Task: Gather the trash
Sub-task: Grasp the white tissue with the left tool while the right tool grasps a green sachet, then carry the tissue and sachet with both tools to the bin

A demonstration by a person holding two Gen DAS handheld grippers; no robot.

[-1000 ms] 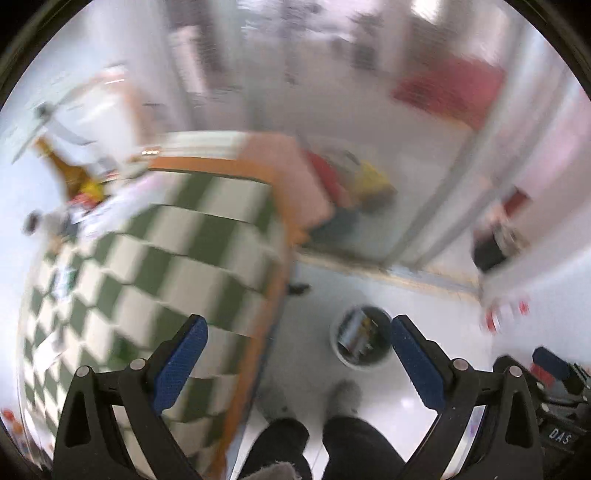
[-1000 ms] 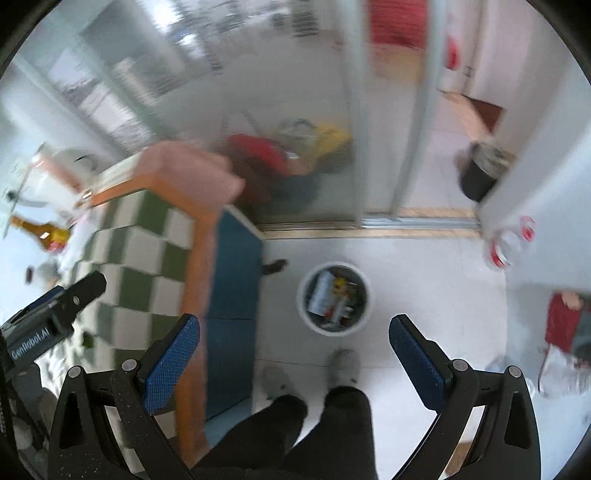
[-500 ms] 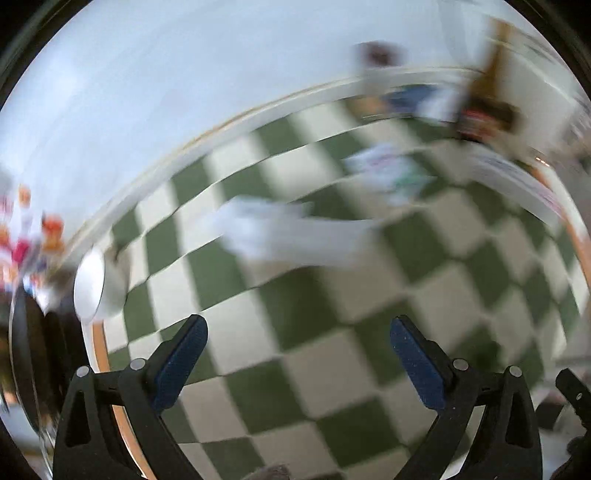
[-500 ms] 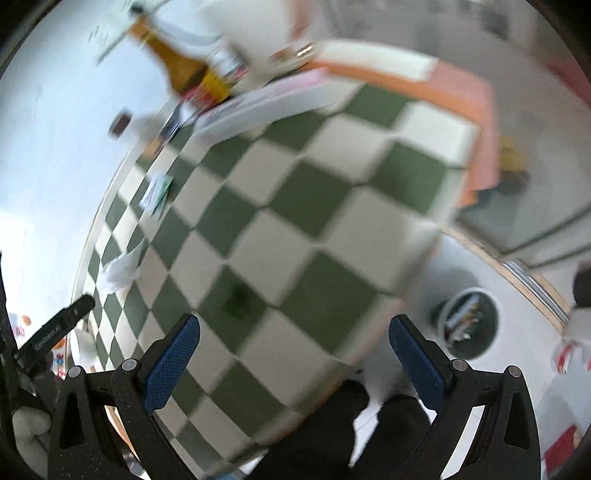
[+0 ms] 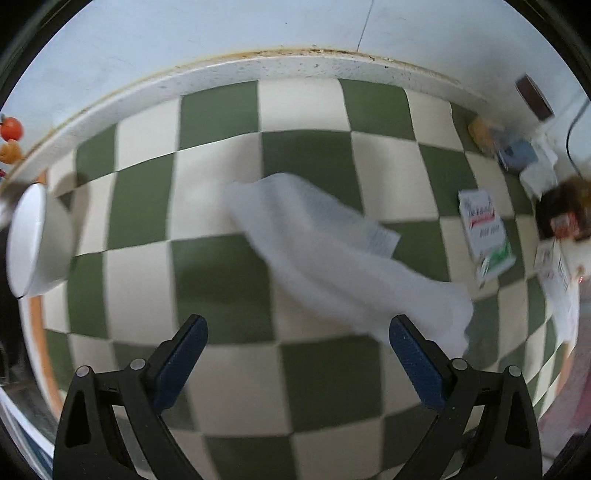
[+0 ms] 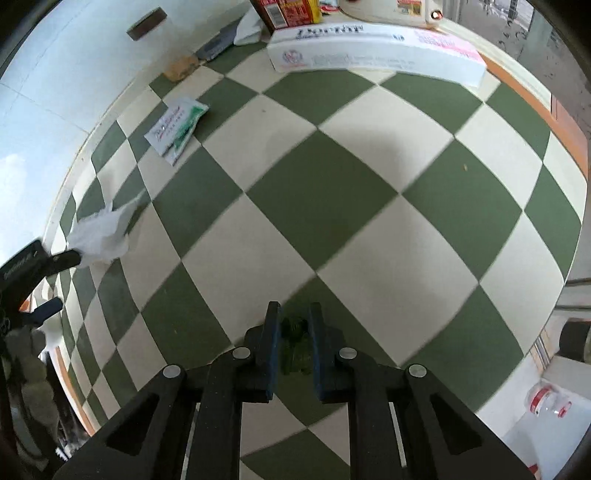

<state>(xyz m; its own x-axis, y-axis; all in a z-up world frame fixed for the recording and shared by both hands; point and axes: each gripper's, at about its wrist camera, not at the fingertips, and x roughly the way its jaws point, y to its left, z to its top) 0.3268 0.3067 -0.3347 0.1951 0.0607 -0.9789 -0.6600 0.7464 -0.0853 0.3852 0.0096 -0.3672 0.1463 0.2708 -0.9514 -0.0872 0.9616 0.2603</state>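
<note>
Right now: right gripper [image 6: 291,325] jaws clenched on green scrap [image 6: 294,345] over checkered worktop [image 6: 321,192]. Left gripper [image 5: 295,338] jaws released, white tissue [image 5: 332,258] just beyond. Red-lettered sachet [image 6: 176,127] past tissue; print unreadable.

Left wrist view: white tissue [image 5: 343,258] at frame centre is motion-smeared; its folds cannot be resolved, and its lower right corner sits behind the right finger of the left tongs [image 5: 299,354]. White bowl [image 5: 33,240] at left edge is partly cut off and blurred. Brown bottle [image 5: 565,214] at right edge is blurred; label unreadable. Small items at upper right, near the wall, too blurred to identify.

Right wrist view: small green scrap [image 6: 293,349] between the fingers of the right tongs [image 6: 293,321] is mostly hidden by them; what it is cannot be told. Long white box [image 6: 373,51] at top: print blurred. Red-labelled container [image 6: 286,11] cut off by top edge.
</note>
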